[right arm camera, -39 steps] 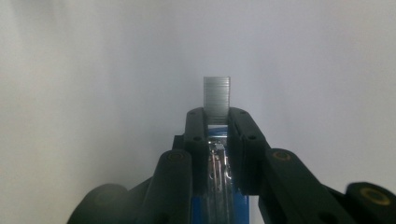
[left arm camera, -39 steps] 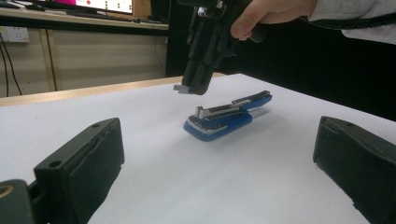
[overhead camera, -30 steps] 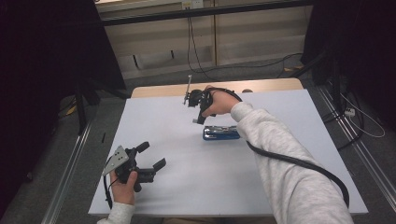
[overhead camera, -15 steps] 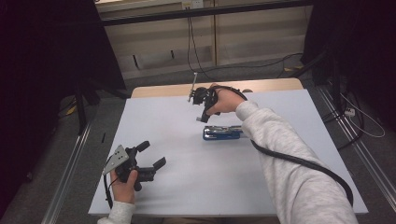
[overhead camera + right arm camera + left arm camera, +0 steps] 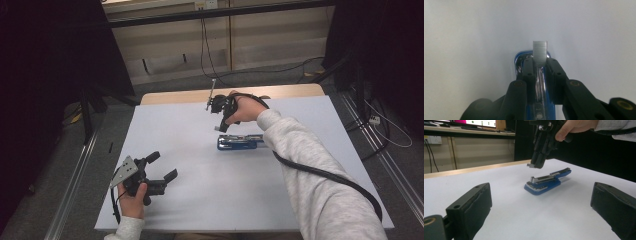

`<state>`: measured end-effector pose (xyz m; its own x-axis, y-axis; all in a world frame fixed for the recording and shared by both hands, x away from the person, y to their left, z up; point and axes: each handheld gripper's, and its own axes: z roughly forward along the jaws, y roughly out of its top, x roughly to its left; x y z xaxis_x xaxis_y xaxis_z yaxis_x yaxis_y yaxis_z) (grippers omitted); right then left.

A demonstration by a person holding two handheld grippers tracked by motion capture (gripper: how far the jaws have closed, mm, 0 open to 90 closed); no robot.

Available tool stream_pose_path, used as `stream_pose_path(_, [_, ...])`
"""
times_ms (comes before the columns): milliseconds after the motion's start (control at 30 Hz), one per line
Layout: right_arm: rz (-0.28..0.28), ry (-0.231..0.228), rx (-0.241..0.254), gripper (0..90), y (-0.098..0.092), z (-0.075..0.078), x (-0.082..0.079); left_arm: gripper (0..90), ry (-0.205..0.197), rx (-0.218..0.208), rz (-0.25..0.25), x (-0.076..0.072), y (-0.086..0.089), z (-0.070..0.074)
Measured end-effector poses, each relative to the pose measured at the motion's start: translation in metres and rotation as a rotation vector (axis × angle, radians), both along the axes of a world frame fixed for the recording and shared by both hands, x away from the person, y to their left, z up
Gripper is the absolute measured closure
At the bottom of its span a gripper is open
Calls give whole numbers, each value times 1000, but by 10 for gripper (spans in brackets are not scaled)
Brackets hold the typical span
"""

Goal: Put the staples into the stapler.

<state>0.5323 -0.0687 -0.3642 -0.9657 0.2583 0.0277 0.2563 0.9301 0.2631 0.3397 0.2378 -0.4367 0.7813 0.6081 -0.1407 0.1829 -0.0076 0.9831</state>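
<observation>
Right gripper (image 5: 220, 124) points down above the blue stapler (image 5: 241, 142), jaws pinching a staple strip (image 5: 540, 51). Left gripper (image 5: 162, 167) rests low near the table edge, jaws wide.

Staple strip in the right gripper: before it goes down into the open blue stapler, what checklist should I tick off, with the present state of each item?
1. Staple strip held between the right gripper jaws: ok, it sticks out past the tips.
2. Blue stapler open, channel exposed: ok.
3. Strip clear of the stapler: ok, the left gripper view shows a gap beneath it.
4. Strip lined up over the channel: looks ok in the right gripper view; exact alignment cannot tell.
5. Stapler steadied: not ok, nothing holds it; the left gripper is open and far off, near the table edge.
6. Staples already in the channel: cannot tell.
</observation>
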Motion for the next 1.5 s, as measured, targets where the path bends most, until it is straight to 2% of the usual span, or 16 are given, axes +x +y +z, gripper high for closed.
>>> stream_pose_path(167, [10, 1, -4, 782, -1, -2, -1, 35, 3, 5, 0, 0, -1, 0])
stream_pose_path(400, [-4, 8, -13, 782, -6, -1, -3, 35, 7, 3, -2, 0, -1, 0])
stream_pose_path(433, [8, -2, -5, 782, -7, -1, -2, 34, 9, 2, -5, 0, -1, 0])
stream_pose_path(567, [-8, 7, -10, 782, -9, -1, -3, 35, 12, 9, -5, 0, -1, -1])
stream_pose_path(700, [10, 7, -3, 782, -10, -2, -3, 36, 12, 10, -2, 0, -2, -1])
stream_pose_path(833, [4, 13, -4, 782, -10, -1, -4, 36, 9, 7, 1, 0, -1, -1])
stream_pose_path(1000, [14, -2, 4, 782, -11, -3, -4, 36, 12, 10, 4, -1, -2, -1])
stream_pose_path(1167, [3, 14, -3, 782, -12, -5, -6, 36, 10, 10, -1, 0, -2, -1])
stream_pose_path(1333, [15, 13, 7, 782, -14, -9, -5, 36, 7, 15, 5, 0, -2, -1])
stream_pose_path(1367, [12, 16, -4, 782, -14, -9, -6, 36, 3, 15, 2, 0, -2, -1])
stream_pose_path(1500, [9, 11, 11, 782, -16, -11, -6, 37, 7, 15, 1, 0, -2, -1])
